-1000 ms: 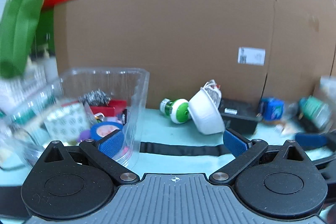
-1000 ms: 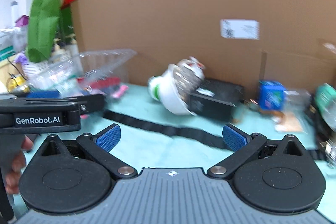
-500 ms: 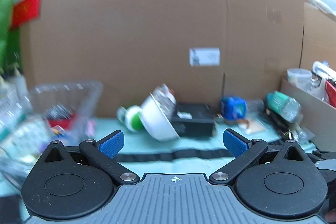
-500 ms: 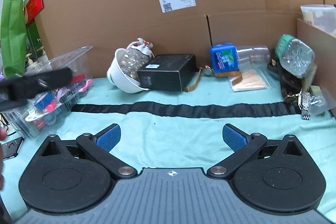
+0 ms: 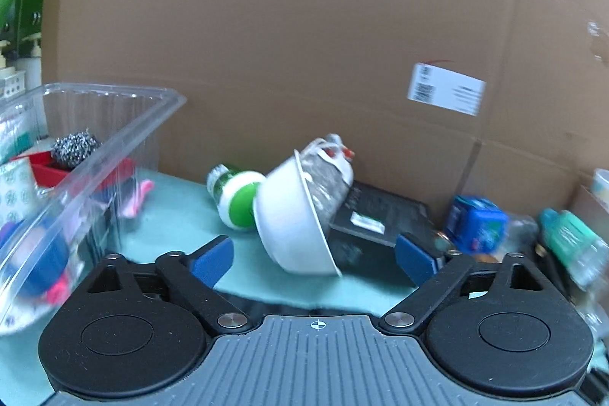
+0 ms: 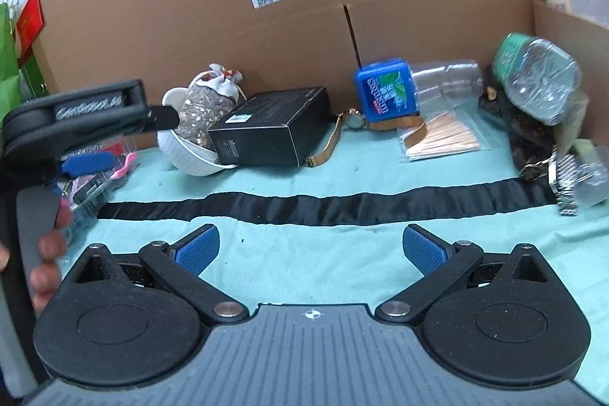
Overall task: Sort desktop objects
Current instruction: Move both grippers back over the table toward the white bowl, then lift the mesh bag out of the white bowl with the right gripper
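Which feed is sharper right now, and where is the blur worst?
Right wrist view is sharper: the black box and blue tin show crisp edges, with only the left gripper at its left edge smeared. Left wrist view is motion-blurred, worst at the clear plastic bin and the bottle near its sides.

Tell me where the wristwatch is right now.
In the right wrist view, the wristwatch lies on the teal cloth at the cardboard wall, between the black box and the blue box.

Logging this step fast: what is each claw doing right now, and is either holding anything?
Left claw: jaws wide but closing, nothing gripped; the tilted white ceramic bowl lies ahead.
Right claw: open, empty.
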{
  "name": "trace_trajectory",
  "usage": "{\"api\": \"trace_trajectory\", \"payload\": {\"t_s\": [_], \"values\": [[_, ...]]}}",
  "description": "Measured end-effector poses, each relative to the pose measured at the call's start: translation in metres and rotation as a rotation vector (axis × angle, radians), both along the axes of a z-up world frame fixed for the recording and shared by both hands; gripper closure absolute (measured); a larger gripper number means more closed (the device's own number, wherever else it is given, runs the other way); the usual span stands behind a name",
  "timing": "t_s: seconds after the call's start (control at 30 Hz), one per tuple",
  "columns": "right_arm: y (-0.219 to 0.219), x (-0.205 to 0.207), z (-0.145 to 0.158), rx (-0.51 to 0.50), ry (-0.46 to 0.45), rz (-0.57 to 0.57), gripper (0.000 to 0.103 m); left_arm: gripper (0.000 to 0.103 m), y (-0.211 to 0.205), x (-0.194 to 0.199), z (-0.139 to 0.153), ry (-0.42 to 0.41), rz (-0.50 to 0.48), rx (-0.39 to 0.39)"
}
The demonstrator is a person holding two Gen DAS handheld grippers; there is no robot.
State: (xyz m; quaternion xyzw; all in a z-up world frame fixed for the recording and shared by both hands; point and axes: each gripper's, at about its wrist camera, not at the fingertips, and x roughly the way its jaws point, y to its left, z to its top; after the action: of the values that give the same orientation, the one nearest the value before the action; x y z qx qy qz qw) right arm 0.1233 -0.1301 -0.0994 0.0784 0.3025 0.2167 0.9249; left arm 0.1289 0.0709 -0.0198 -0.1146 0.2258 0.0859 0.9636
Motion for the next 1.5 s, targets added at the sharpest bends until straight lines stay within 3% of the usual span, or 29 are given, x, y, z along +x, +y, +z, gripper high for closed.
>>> {"api": "trace_trajectory", "payload": {"t_s": [0.13, 0.2, 0.27, 0.3, 0.37, 0.5, 0.57, 0.7, 0.93, 1.07, 1.23, 1.37, 1.4, 1.47, 1.5], "values": [[0.006, 0.007, -0.008, 0.005, 0.004, 0.011, 0.001, 0.010, 0.014, 0.026, -0.006, 0.016, 0.040, -0.041], [0.009, 0.010, -0.012, -0.001, 0.013, 0.019, 0.001, 0.018, 0.020, 0.036, -0.010, 0.039, 0.046, -0.067], [0.010, 0.013, -0.015, -0.003, 0.033, 0.025, 0.001, 0.039, 0.025, 0.044, -0.016, 0.071, 0.033, -0.093], [0.009, 0.014, -0.015, 0.002, 0.037, 0.024, 0.001, 0.040, 0.026, 0.046, -0.018, 0.088, 0.033, -0.097], [0.008, 0.015, -0.014, 0.009, 0.035, 0.024, 0.001, 0.058, 0.028, 0.045, -0.021, 0.078, 0.048, -0.081], [0.012, 0.015, -0.014, -0.004, 0.035, 0.030, 0.001, 0.064, 0.029, 0.042, -0.020, 0.091, 0.037, -0.055], [0.013, 0.013, -0.013, -0.006, 0.031, 0.026, 0.001, 0.076, 0.027, 0.041, -0.020, 0.094, 0.041, -0.024], [0.014, 0.008, -0.010, -0.008, 0.018, 0.018, 0.001, 0.086, 0.028, 0.025, -0.021, 0.099, 0.028, -0.013], [0.012, -0.009, -0.001, 0.001, -0.030, 0.028, 0.003, 0.088, 0.023, -0.024, -0.024, 0.117, -0.040, -0.015], [0.014, -0.019, 0.008, 0.006, -0.067, 0.059, 0.006, 0.095, 0.022, -0.053, -0.025, 0.113, -0.085, -0.005], [0.027, -0.023, 0.019, 0.026, -0.108, 0.090, 0.008, 0.095, 0.029, -0.066, -0.026, 0.120, -0.093, -0.033], [0.040, -0.023, 0.020, -0.018, -0.137, 0.107, 0.008, 0.095, 0.030, -0.070, -0.028, 0.125, -0.101, -0.033], [0.042, -0.021, 0.019, -0.027, -0.130, 0.112, 0.007, 0.094, 0.031, -0.072, -0.028, 0.123, -0.105, -0.035], [0.045, -0.017, 0.015, -0.038, -0.108, 0.143, 0.007, 0.067, 0.032, -0.075, -0.027, 0.115, -0.111, -0.043], [0.048, -0.016, 0.013, -0.046, -0.102, 0.157, 0.007, 0.064, 0.033, -0.077, -0.027, 0.109, -0.104, -0.043]]}}
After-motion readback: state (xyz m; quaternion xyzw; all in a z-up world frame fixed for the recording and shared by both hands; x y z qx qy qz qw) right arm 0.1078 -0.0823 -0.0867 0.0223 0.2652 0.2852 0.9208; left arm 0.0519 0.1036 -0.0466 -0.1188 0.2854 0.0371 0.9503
